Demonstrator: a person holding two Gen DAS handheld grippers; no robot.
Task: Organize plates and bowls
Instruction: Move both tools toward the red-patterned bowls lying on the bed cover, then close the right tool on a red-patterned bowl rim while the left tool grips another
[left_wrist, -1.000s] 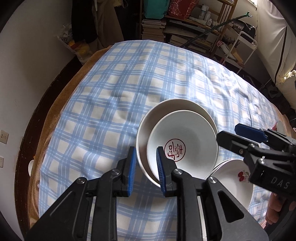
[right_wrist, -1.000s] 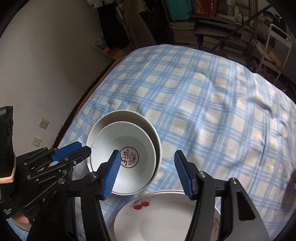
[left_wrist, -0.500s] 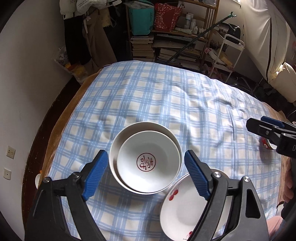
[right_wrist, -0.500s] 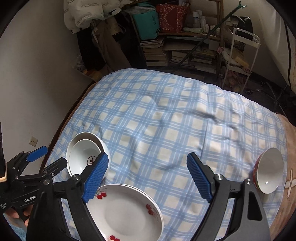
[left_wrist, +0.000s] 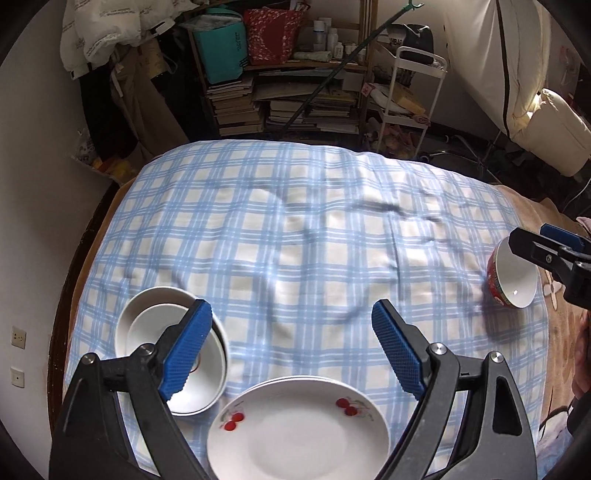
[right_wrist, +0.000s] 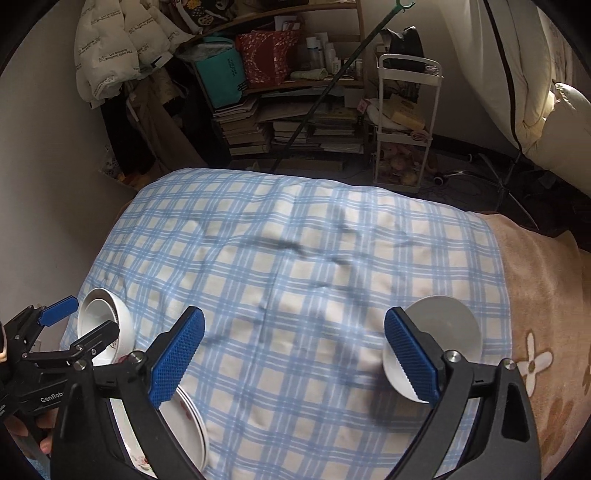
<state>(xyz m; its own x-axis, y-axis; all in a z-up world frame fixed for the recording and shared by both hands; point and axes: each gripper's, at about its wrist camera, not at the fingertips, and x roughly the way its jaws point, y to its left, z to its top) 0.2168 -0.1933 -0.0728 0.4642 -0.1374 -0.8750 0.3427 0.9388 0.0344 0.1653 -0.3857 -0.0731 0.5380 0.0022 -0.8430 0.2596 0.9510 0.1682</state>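
Both grippers, left gripper (left_wrist: 291, 347) spread and right gripper (right_wrist: 293, 354) opening wider, we are holding empty above the checked cloth (left_wrist: 295, 240), nested bowls (left_wrist: 155, 325) lying left.

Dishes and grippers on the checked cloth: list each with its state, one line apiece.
left gripper: open, nothing between its pads.
right gripper: jaws opening, holding nothing.
nested white bowls: smaller one sitting inside the larger, upright on the cloth.
cherry plates: stacked flat, beside the nested bowls.
red-sided bowl: upright, alone near the cloth's right edge.
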